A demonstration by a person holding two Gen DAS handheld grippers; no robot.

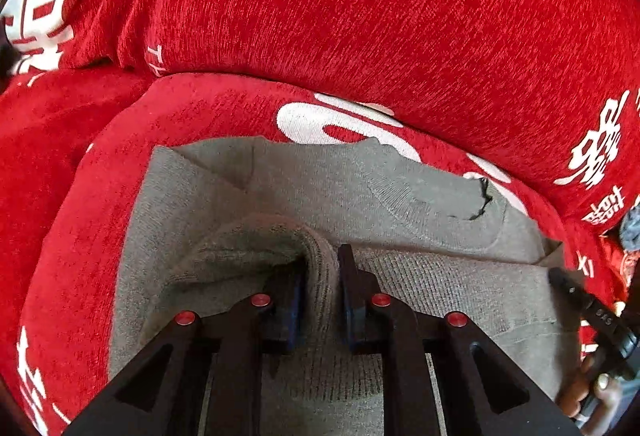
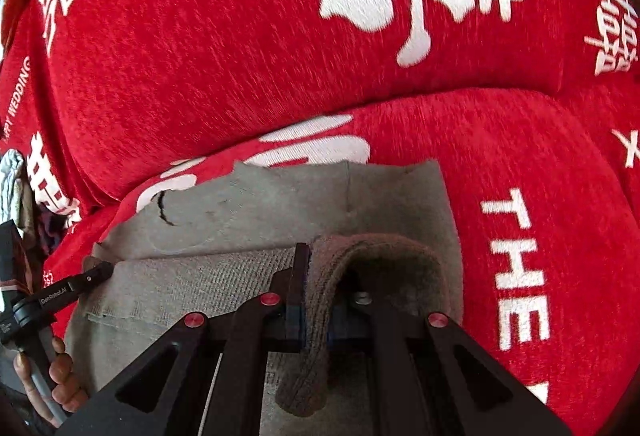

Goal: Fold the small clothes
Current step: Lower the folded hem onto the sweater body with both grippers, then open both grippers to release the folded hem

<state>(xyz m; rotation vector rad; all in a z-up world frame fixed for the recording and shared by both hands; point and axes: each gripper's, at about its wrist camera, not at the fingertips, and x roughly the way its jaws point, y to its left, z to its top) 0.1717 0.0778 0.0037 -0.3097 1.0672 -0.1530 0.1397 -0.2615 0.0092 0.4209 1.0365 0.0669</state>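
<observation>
A grey knitted garment lies on a red cover printed with white characters. My left gripper is shut on a raised fold of its near-left edge. My right gripper is shut on a raised fold of its near-right edge, and the fabric drapes over its right finger and hides it. Between the two grips the ribbed near edge runs across the garment. The fingers of the right gripper show at the left wrist view's right edge. The left gripper's fingers appear at the left of the right wrist view.
The red cover bulges up as a cushion right behind the garment. A small dark tear or mark sits near the garment's far edge. Other clothes lie off to the side. A hand grips the left tool's handle.
</observation>
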